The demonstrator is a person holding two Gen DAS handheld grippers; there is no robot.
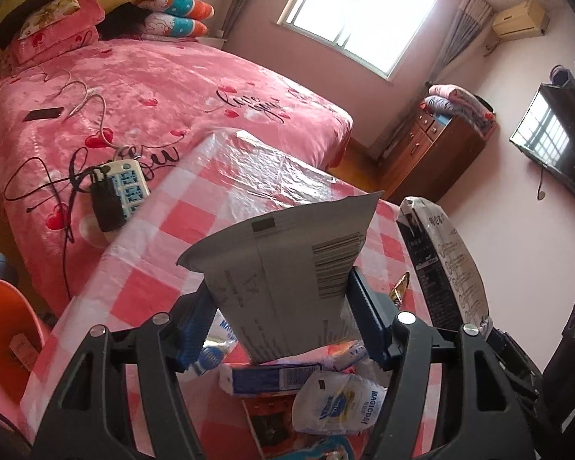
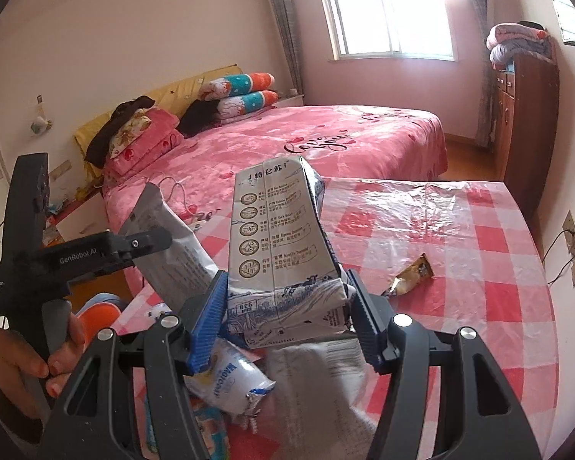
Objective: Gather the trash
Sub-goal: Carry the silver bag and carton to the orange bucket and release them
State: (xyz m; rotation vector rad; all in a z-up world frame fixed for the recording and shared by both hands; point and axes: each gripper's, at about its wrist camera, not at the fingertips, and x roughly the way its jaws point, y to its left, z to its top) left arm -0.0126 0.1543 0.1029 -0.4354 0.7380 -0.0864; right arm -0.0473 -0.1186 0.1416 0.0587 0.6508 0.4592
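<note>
Both tongs (image 1: 283,322) (image 2: 287,318) gripping cartons (image 1: 287,264) (image 2: 283,245)

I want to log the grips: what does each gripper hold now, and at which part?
The left gripper holds a grey pouch near its lower end. The right gripper holds a crushed milk carton by its lower part.

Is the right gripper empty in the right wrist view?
No, the right gripper is shut on a flattened milk carton, its blue pads pressing both sides.

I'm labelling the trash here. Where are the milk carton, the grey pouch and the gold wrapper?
milk carton (image 2: 283,230), right wrist view, printed side panel.
grey pouch (image 1: 287,264), left wrist view, middle of its back.
gold wrapper (image 2: 410,274), right wrist view, its crumpled middle.
</note>
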